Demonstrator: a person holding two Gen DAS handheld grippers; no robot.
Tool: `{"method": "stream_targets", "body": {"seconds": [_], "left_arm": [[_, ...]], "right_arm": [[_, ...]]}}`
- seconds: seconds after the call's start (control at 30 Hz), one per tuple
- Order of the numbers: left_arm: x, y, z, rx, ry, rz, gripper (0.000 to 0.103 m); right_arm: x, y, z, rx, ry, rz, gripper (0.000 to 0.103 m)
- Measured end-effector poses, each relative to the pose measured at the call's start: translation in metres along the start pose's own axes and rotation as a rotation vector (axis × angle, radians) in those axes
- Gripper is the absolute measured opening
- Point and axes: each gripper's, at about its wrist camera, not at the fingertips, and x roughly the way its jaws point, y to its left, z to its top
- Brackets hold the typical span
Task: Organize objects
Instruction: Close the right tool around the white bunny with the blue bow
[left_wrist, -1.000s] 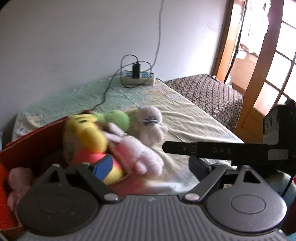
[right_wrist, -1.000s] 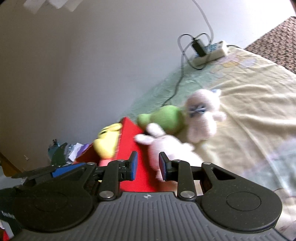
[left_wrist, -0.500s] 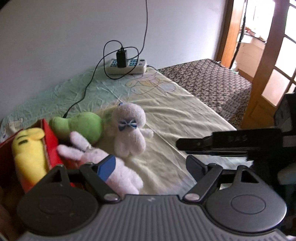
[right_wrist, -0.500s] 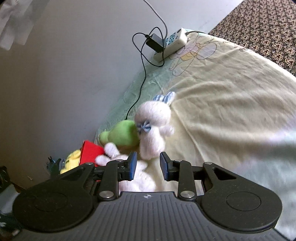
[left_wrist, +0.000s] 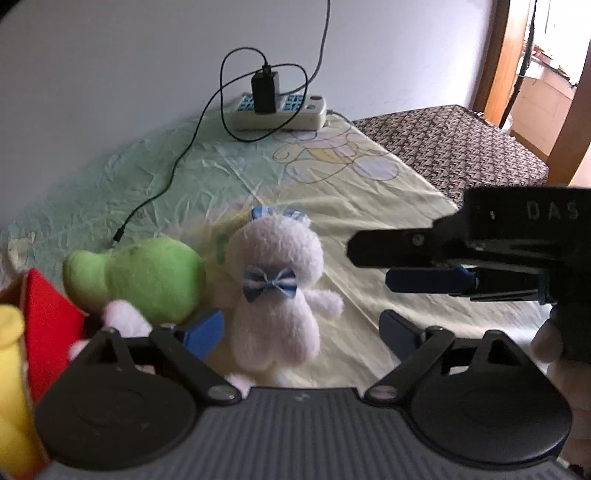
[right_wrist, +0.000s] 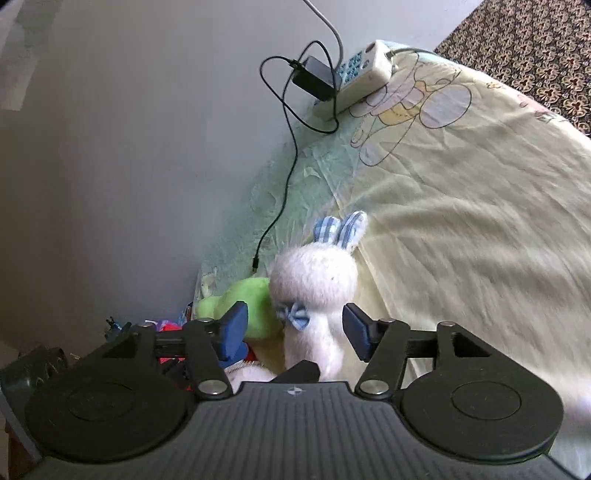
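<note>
1. My left gripper (left_wrist: 301, 330) stands spread and grasps nothing. The white plush rabbit (left_wrist: 275, 291) lies between its blue pads (left_wrist: 205, 328), just ahead of them, with a clear gap on the right side. Its jaws have just been opening wider.

2. My right gripper (right_wrist: 295, 328) is also released — its jaws have just been opening from nearly closed. The rabbit's body sits between its pads (right_wrist: 234, 325), and I see no pad pressing on the plush.

3. What the coming move turns on: the rabbit lies on its back on the bed (left_wrist: 369, 229), its long axis running away from me, feet nearest, striped ears farthest. Both grippers frame it, so either can take it. In the left wrist view my right gripper reaches in from the right, beside the rabbit.

4. Just left of the rabbit lies the green plush (left_wrist: 144, 277), touching it or nearly so. Nearer, at the left edge, are the red box (left_wrist: 48, 328) and a yellow plush (left_wrist: 11, 369) in it. A pink plush (left_wrist: 123, 317) peeks out behind my left gripper.

5. Farthest, by the wall, the power strip (left_wrist: 280, 110) rests on the bed with its black cable looping forward.

6. Against the earlier frames — both views have shifted from the red box toward the rabbit, which now looms larger and centred.
</note>
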Motion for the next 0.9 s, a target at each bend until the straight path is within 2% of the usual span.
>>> {"method": "stream_targets", "body": {"seconds": [0.17, 0.47, 0.6, 0.9], "left_arm": [[0.025, 0.004, 0.009, -0.028, 0.043, 0.003, 0.082], [0.058, 0.015, 0.015, -0.077, 0.101, 0.01, 0.078], [0.067, 0.019, 0.015, -0.096, 0.119, 0.012, 0.074], [0.073, 0.02, 0.014, -0.085, 0.125, 0.034, 0.067]], "right_arm": [[0.021, -0.009, 0.011, 0.04, 0.036, 0.015, 0.062], [0.06, -0.017, 0.021, 0.027, 0.098, 0.017, 0.062], [0.074, -0.019, 0.02, 0.028, 0.115, 0.064, 0.063], [0.071, -0.016, 0.022, -0.002, 0.116, 0.088, 0.051]]}}
